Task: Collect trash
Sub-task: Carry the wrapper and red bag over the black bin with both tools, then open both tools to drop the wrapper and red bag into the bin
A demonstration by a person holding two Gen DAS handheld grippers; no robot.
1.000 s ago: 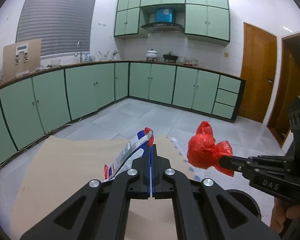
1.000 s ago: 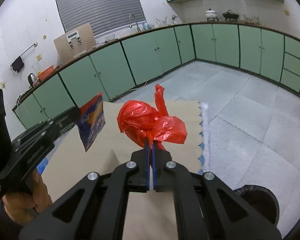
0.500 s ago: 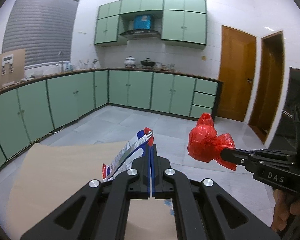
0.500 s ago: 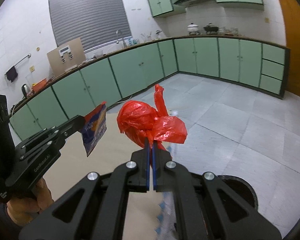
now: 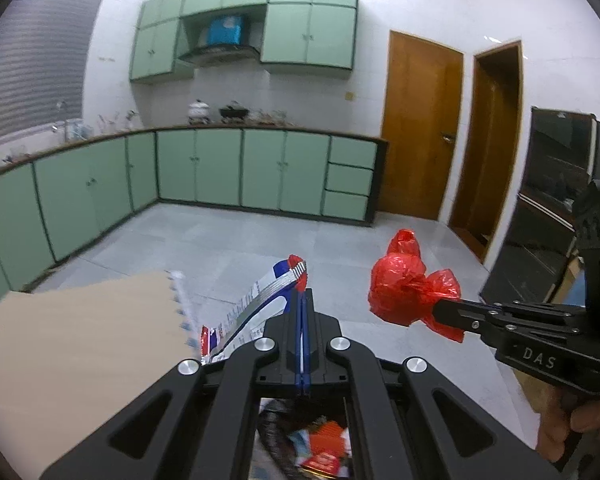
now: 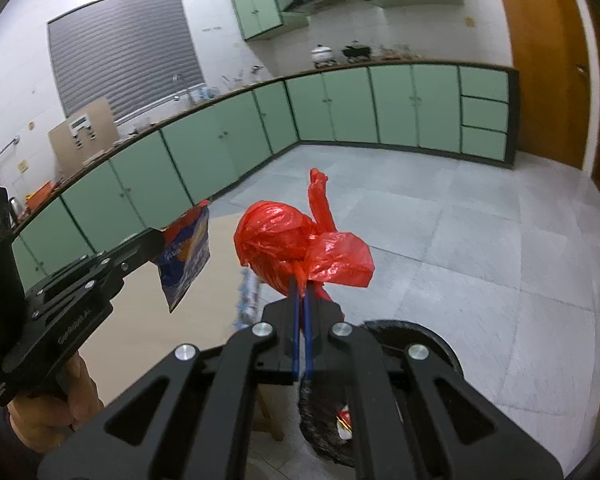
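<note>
Trash, a knotted crumpled red plastic bag (image 6: 296, 240), hangs in the air pinched in the right tool (image 6: 300, 280), whose jaws are closed tight on the bag's twisted neck. Beside it the left tool (image 5: 302, 300), likewise closed, grips a flat blue, white and red foil snack wrapper (image 5: 256, 304) by its crimped edge, the wrapper sticking up and leftward. Directly under both tools sits a round black bin (image 6: 416, 336) with bright scraps inside, its rim just past the edge of the pale wooden worktop (image 5: 80, 340). Nothing stands between the tools and the bin. Beyond lies grey tiled floor (image 5: 228, 240), then green cabinets (image 5: 260, 172) and a brown wooden door (image 5: 420, 128).
</note>
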